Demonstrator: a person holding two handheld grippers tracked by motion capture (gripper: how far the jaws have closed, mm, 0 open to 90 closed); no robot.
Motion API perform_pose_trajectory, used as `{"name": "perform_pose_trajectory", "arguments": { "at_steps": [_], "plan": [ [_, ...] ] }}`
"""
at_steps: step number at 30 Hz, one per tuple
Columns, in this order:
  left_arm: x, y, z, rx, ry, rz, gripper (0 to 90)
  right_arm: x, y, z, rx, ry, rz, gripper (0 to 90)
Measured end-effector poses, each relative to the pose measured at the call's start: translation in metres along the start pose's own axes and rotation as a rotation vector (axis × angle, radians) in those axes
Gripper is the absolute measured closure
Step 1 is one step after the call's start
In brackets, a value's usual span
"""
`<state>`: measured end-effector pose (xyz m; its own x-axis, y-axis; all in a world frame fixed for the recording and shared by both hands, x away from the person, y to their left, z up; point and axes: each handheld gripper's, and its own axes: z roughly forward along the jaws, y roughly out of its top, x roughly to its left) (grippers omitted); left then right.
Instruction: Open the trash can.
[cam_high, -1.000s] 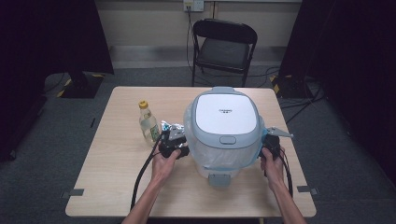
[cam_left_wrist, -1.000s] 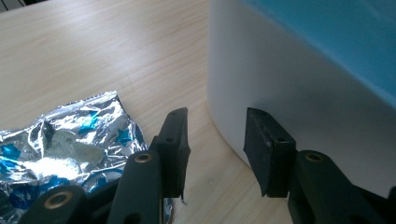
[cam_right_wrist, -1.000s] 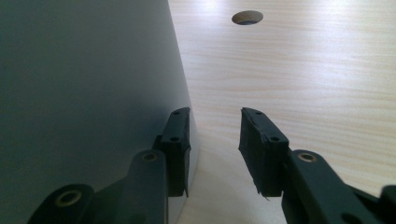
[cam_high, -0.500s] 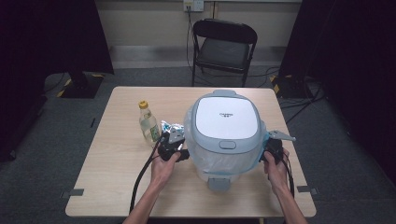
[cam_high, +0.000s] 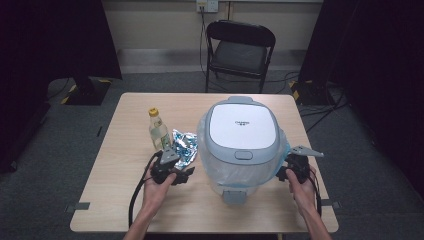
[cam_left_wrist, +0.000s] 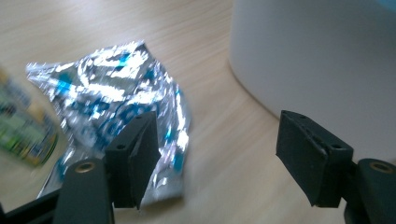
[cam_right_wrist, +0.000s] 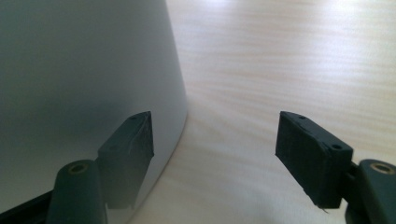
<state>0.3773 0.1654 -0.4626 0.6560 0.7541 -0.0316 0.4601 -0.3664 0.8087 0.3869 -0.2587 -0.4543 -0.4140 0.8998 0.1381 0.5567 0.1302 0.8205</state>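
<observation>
Both grippers have backed off the bin (cam_high: 242, 145); left gripper (cam_high: 184, 176) at its 9 o'clock, right gripper (cam_high: 283, 172) at 3, jaws just opened wide, nothing between.

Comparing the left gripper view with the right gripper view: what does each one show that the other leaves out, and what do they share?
Left gripper view: a crumpled silver-and-blue foil packet lying on the table beyond the open left gripper, and the blurred green-and-yellow label of a bottle at the edge.
Right gripper view: the open right gripper, one jaw in front of the bin's wall.
Both: the white plastic pedal bin with its curved wall, the light wooden table, and nothing between the jaws.
</observation>
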Motion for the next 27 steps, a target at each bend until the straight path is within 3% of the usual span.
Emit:
{"name": "perform_pose_trajectory", "arguments": {
  "at_steps": [2,4,5,8,14,19,23,27],
  "plan": [
    [0.005,-0.011,-0.01,0.02,0.018,0.013,28.5,-0.002,-0.005,-0.005,0.003,0.041,-0.003,26.3],
    [0.011,-0.02,-0.016,0.037,0.03,0.008,28.5,-0.003,-0.008,-0.009,0.01,0.05,-0.006,28.3],
    [0.014,-0.025,-0.019,0.045,0.037,-0.005,28.4,-0.001,-0.012,-0.015,0.015,0.067,-0.019,39.6],
    [0.023,-0.039,-0.024,0.067,0.058,-0.034,28.2,0.001,-0.014,-0.02,0.019,0.062,-0.037,40.3],
    [0.034,-0.065,-0.028,0.091,0.091,-0.073,27.9,0.01,-0.021,-0.033,0.058,0.104,-0.039,47.3],
    [0.035,-0.065,-0.027,0.095,0.12,-0.047,25.2,0.026,-0.021,-0.043,0.087,0.177,-0.086,51.4],
    [0.035,-0.065,-0.027,0.095,0.12,-0.05,25.1,0.033,-0.019,-0.051,0.101,0.216,-0.109,55.2],
    [0.035,-0.065,-0.027,0.096,0.115,-0.053,24.6,0.047,-0.013,-0.063,0.118,0.293,-0.149,61.5]
  ]
}}
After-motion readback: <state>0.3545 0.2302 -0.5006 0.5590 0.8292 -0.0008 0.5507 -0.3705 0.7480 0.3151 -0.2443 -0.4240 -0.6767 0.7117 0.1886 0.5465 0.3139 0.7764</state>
